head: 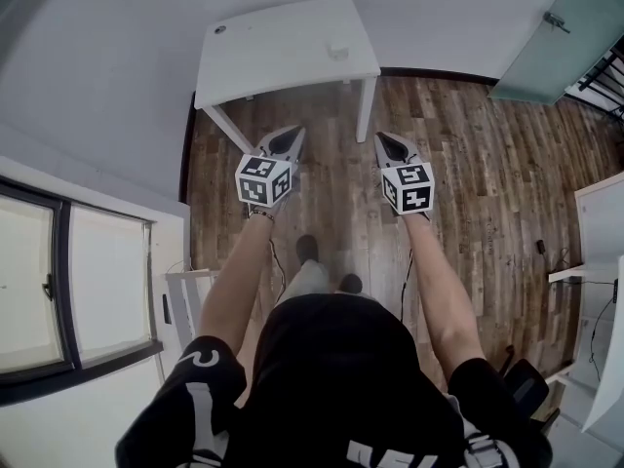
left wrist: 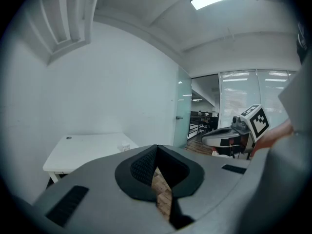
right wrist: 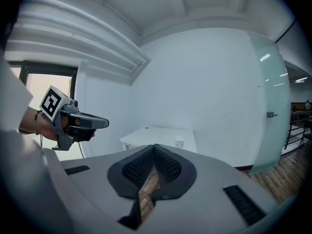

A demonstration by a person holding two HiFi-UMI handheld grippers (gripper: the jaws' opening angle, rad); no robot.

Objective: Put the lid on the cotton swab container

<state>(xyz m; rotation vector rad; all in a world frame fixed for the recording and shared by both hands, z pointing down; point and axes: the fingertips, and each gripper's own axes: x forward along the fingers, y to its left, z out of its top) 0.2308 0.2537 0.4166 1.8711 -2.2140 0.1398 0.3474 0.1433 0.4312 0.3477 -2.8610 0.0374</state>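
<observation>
Approach step, nothing touched yet. Left gripper (head: 289,139) and right gripper (head: 390,144) both have jaws pressed together, empty, out over the wood floor (head: 468,164). Cotton swab container (head: 336,53) (tiny, lid can't be picked out) sits far off on the white counter (head: 273,57), right side. Next, I reckon: get closer, open jaws.

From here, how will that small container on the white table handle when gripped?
Probably light: the container looks tiny against the table. It seems to stand upright, so a sideways push may tip or slide it. Material unclear.
</observation>
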